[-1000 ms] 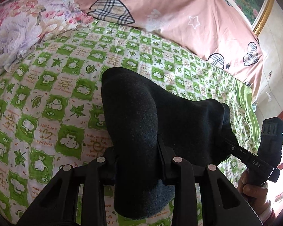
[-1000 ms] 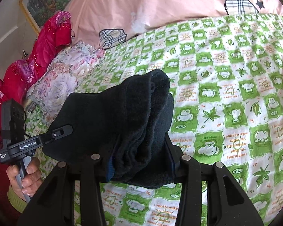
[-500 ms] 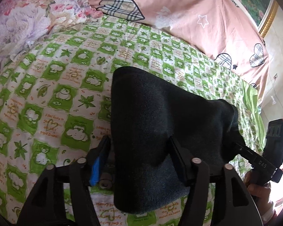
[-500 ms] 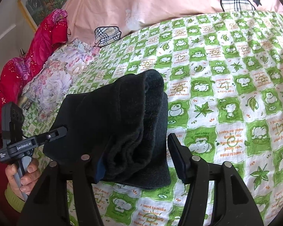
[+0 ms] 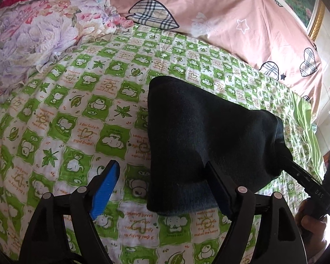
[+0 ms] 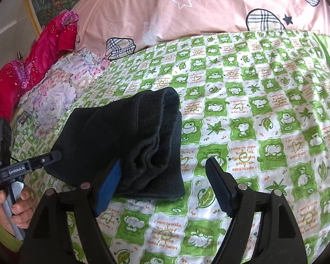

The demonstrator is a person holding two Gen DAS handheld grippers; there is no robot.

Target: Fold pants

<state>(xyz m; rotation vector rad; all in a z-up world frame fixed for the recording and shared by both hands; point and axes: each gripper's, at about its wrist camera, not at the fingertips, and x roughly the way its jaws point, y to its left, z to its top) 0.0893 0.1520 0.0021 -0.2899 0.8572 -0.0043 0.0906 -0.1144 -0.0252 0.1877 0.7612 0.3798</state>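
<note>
Folded black pants (image 5: 204,136) lie on a green checked bedsheet (image 5: 77,114); both the left gripper (image 5: 162,176) and right gripper (image 6: 165,171) gape wide, holding nothing.

Matt fleecy pants (image 5: 200,136), printed cotton sheet (image 5: 81,110)

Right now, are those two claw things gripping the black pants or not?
Left gripper: open, holding nothing; folded pants lie against one finger.
Right gripper: open, holding nothing.

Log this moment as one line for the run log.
pants: folded, on bed | left gripper: open | right gripper: open | phase: release
</note>
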